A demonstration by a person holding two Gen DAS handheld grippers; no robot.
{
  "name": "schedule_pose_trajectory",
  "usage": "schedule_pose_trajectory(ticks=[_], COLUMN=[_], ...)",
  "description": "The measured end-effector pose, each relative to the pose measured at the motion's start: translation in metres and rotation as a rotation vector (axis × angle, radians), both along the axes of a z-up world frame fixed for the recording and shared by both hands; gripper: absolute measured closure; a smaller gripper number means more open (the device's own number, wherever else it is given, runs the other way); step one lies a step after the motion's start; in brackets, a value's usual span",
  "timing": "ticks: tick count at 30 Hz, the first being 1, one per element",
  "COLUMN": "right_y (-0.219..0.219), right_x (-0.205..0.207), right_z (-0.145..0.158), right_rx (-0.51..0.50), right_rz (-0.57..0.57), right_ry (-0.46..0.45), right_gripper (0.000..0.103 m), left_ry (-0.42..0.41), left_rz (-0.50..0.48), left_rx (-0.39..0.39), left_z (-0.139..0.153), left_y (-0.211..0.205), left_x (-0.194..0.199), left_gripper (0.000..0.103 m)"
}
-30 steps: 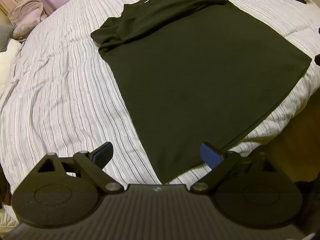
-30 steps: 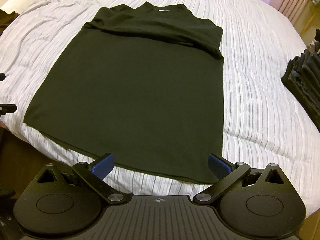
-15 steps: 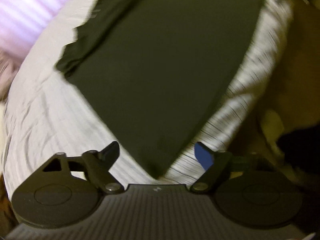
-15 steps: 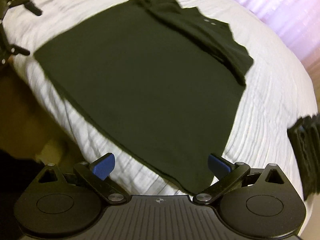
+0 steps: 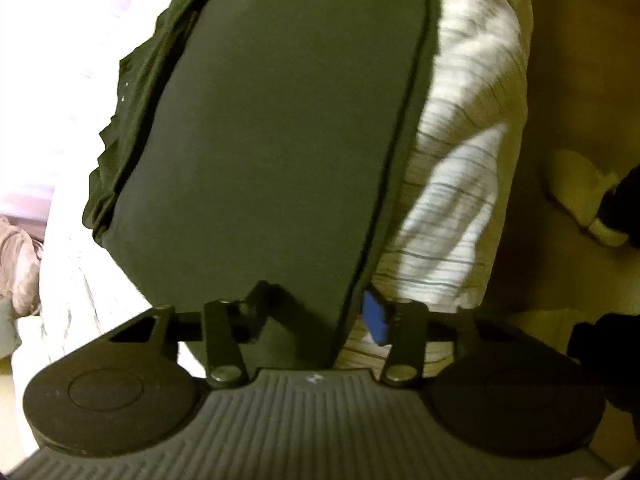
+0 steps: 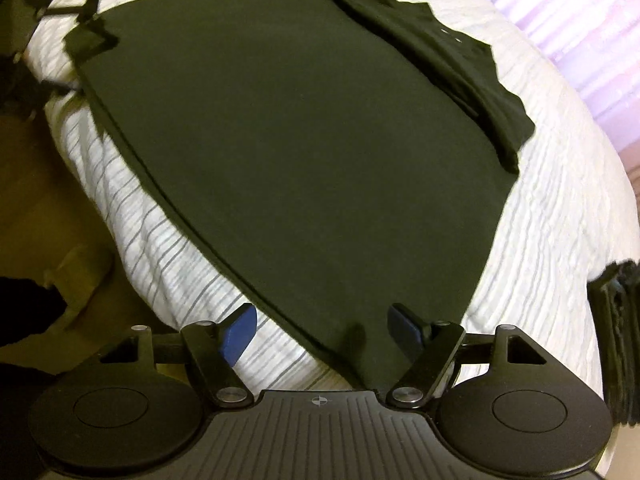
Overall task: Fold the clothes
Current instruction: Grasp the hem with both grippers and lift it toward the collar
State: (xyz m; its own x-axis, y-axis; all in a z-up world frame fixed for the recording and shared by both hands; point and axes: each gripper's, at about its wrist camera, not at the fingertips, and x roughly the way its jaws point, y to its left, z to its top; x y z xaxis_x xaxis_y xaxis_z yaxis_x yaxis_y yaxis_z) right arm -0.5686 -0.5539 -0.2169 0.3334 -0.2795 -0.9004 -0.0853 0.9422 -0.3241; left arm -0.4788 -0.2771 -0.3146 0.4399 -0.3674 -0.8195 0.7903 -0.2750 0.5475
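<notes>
I had the dark shirt (image 6: 304, 152) lying flat on the striped bedspread (image 6: 560, 216). My left gripper (image 5: 316, 312) and right gripper (image 6: 324, 328) both stood wide, jaws straddling the hem corners. It looked soft, light and floppy; I judged the corners the best hold.

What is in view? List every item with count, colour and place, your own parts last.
dark green cotton T-shirt: one, dark green, spread flat on the bed, sleeves folded in at the far end.
white grey-striped quilted bedspread: one, white with grey stripes, under the shirt.
stack of dark folded clothes: one, black, right edge of the bed.
pink curtain: one, pink, beyond the bed.
crumpled pale pink cloth: one, pale pink, left of the bed.
left gripper: one, black with blue pads, open around a hem corner.
right gripper: one, black with blue pads, open around the other hem corner.
</notes>
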Motion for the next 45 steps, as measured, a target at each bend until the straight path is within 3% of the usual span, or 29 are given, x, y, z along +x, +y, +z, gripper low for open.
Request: schedule_pose_trajectory(ticks=[1, 5, 9, 14, 18, 23, 25, 26, 32, 35, 41, 45], right_y=[0.000, 0.001, 0.012, 0.032, 0.031, 0.007, -0.008, -0.015, -0.033, -0.027, -0.002, 0.017], right_x=[-0.002, -0.009, -0.015, -0.017, -0.013, -0.024, -0.028, -0.030, -0.045, -0.054, -0.085, -0.111], right_z=[-0.003, -0.012, -0.026, -0.039, -0.049, -0.055, -0.055, -0.054, -0.016, 0.006, 0.037, 0.051], right_rx=[-0.013, -0.044, -0.100, -0.176, -0.251, -0.343, -0.348, -0.350, -0.277, -0.236, -0.120, -0.022], right_rz=[0.016, 0.048, 0.134, 0.265, 0.306, 0.324, 0.301, 0.289, 0.303, 0.336, 0.381, 0.395], right_ry=[0.003, 0.011, 0.003, -0.082, -0.119, -0.102, -0.074, -0.061, -0.026, 0.000, 0.082, 0.149], right_gripper=[0.027, 0.027, 0.027, 0.027, 0.030, 0.061, 0.079, 0.096, 0.100, 0.100, 0.100, 0.100], left_ry=[0.000, 0.000, 0.081, 0.157, 0.171, 0.157, 0.157, 0.157, 0.173, 0.203, 0.346, 0.472], left_rz=[0.005, 0.035, 0.110, 0.183, 0.213, 0.170, 0.151, 0.138, -0.030, -0.055, -0.059, -0.031], left_rx=[-0.011, -0.021, -0.045, -0.079, -0.081, -0.071, -0.062, -0.053, -0.006, -0.001, 0.054, 0.133], left_z=[0.005, 0.021, 0.038, 0.061, 0.070, 0.073, 0.073, 0.073, 0.092, 0.104, 0.120, 0.123], left_y=[0.000, -0.002, -0.014, -0.021, -0.020, -0.015, -0.014, -0.014, 0.013, 0.026, 0.064, 0.089], left_x=[0.003, 0.018, 0.033, 0.046, 0.052, 0.050, 0.048, 0.046, 0.024, 0.019, -0.009, -0.033], left_gripper=[0.077, 0.098, 0.099, 0.099, 0.099, 0.099, 0.099, 0.100, 0.102, 0.102, 0.102, 0.102])
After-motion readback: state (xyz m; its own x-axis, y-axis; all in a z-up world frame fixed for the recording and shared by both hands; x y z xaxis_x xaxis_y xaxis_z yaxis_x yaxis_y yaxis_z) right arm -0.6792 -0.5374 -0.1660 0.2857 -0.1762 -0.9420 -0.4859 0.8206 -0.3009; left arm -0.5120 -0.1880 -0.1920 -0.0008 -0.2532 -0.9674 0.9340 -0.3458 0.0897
